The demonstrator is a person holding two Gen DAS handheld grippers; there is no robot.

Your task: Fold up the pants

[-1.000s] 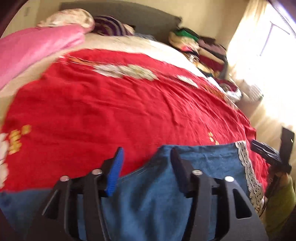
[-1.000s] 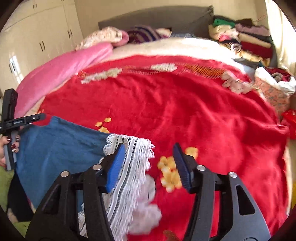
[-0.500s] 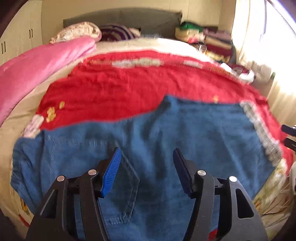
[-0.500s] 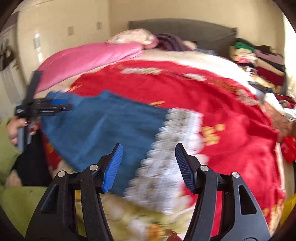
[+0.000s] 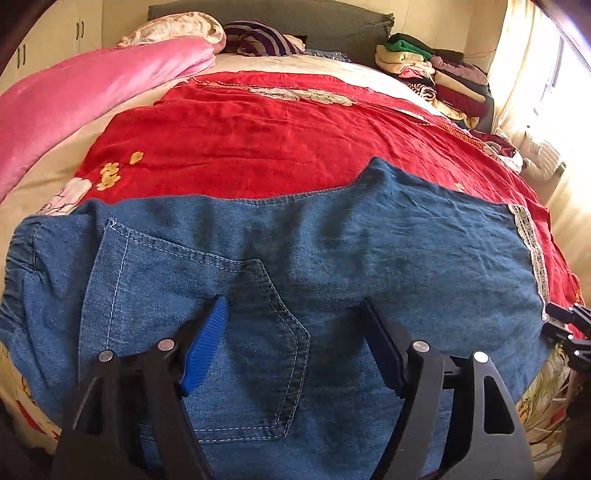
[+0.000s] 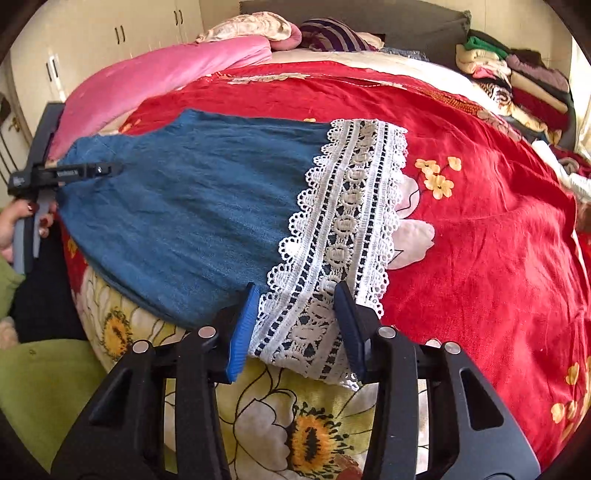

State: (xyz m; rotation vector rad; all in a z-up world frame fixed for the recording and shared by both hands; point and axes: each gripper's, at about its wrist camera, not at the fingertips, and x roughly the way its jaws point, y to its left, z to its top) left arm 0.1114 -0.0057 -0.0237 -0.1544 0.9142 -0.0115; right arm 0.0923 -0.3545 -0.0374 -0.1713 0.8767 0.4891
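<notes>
Currently denim pants [image 5: 332, 258] flat across red bedspread [image 5: 277, 140], near edge. Left gripper [image 5: 295, 332] spread, hovering over back pocket [image 5: 236, 332], holding nothing. Right gripper [image 6: 295, 317] spread, straddling lace hem [image 6: 343, 236], not pinching. Risk: single-layer grab, hem slips, fold skews off bed edge.

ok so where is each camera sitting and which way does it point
Left wrist: on the left gripper, above the pants at their pocket end, facing up the bed toward the headboard; its open fingers show, and the right gripper's tip at the right edge.
Right wrist: on the right gripper, at the lace hem, facing the same way; its open fingers show, plus the left gripper in the person's hand at far left.
Shared: pants, red cover, pink blanket, clothes pile.
</notes>
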